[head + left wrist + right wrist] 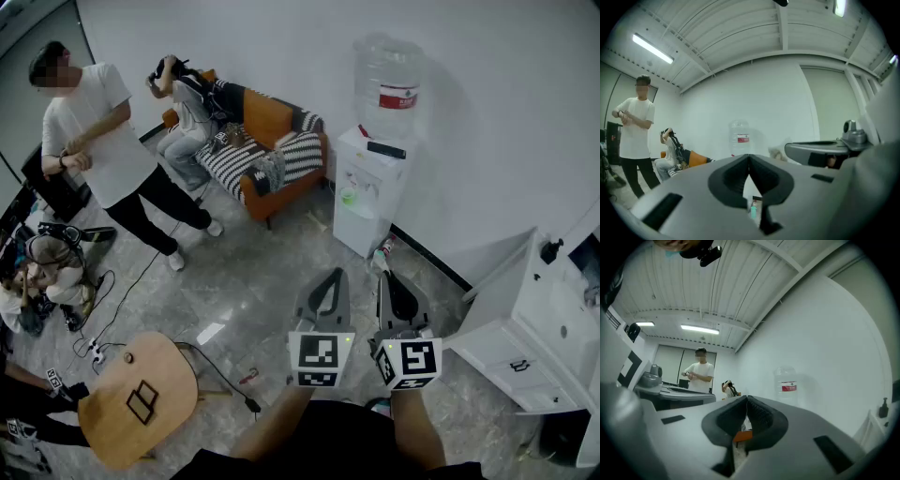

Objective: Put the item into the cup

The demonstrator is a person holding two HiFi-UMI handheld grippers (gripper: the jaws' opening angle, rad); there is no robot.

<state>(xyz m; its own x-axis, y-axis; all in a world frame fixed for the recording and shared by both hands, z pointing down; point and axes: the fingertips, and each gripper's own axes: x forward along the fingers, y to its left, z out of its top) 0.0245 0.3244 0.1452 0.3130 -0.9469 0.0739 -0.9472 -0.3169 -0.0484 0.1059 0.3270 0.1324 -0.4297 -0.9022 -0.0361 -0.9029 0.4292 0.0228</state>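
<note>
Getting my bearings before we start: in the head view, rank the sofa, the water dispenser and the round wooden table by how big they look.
1 and 2, about alike, not ranked: orange sofa and water dispenser with its bottle.
3, smallest: round wooden table, though it sits nearest the camera.

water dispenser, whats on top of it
A clear water bottle with a red label stands on the dispenser; a small dark object lies beside it. The top under the bottle is covered.
</note>
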